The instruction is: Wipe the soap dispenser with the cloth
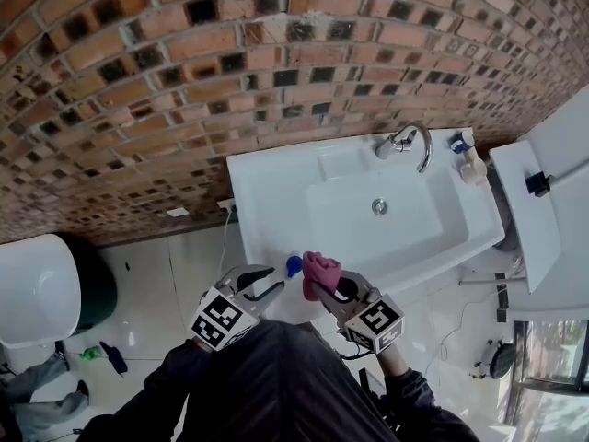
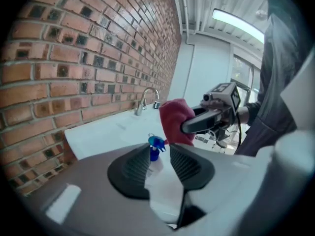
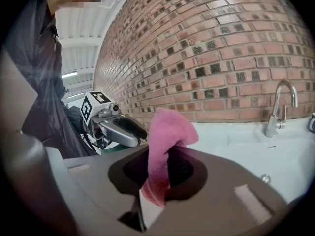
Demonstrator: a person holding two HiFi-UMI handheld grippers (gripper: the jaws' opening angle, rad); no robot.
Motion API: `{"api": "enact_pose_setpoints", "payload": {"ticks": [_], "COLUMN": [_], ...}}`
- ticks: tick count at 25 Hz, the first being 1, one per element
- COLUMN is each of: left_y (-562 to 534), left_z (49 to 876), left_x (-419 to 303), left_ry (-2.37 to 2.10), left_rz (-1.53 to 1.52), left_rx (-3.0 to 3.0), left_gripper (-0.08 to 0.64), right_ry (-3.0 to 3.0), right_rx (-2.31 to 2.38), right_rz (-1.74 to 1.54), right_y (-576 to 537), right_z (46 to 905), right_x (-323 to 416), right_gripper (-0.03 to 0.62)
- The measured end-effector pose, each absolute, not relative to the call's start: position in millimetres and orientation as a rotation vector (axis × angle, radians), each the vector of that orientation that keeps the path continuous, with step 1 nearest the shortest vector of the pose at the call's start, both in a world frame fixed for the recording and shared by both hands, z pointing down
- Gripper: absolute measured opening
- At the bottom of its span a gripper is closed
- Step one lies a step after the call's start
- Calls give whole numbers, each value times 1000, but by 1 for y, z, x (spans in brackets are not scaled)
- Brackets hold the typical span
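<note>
Pink cloth point(image 3: 166, 132) is pinched in the right hand-held gripper point(image 3: 162, 168), jaws closed hard on it. It runs down between the pads and bunches into a wad above the tips. Left hand-held gripper point(image 2: 159, 156) has its jaws well apart and grips nothing. Soap dispenser point(image 1: 294, 265), blue pump head on a pale bottle, stands upright at the near rim of the white sink point(image 1: 276, 187). In the left gripper view it lines up with the gap between the jaws, at or just past the tips, with the pads not pressing on it. In the head view it sits between the two hand-held grippers: left tips just beside it on one side, cloth wad just beside it on the other. Can't tell if the cloth actually touches it. Both hand-held grippers point toward the brick wall point(image 1: 184, 81). Faucet point(image 1: 409, 141) is well apart at the far rim.
</note>
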State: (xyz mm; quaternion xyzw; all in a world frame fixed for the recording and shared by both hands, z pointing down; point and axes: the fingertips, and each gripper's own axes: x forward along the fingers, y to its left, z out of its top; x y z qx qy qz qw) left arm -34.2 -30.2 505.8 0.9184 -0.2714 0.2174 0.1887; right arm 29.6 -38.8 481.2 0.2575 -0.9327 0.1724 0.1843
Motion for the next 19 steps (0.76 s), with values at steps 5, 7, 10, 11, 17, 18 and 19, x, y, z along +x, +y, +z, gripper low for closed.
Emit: {"api": "enact_pose_setpoints", "payload": {"ticks": [5,7,10,11,17,18,19], "left_y": [-29,-28,-27,-27,-26,-26,-27], "left_z": [503,503,501,500,498,498,498], "left_x": [-35,-35,-35,-35,-37,-38,-38], "left_ry": [-772,-770,-764,-759,-751,-755,-758], "left_rz": [592,590,590,592,595,591,587], "left_rx": [2592,2596,2602,2605,2614,2616,2617], "left_gripper": [126,124,124,124,124,124,123], "right_ry": [-2633,-2637,-2626,-2621,-2637,-2638,-2639], "right_rx": [725,725,728,730,733,733,734], "right_rz": [475,468,472,475,455,452,449], "right_y": [-36,-35,-33,-33,-32,-32,-31], "right_z": [478,476,479,480,472,471,470], "right_x": [26,24,25,26,19,19,18], "right_gripper": [64,65,64,64,64,64,64]}}
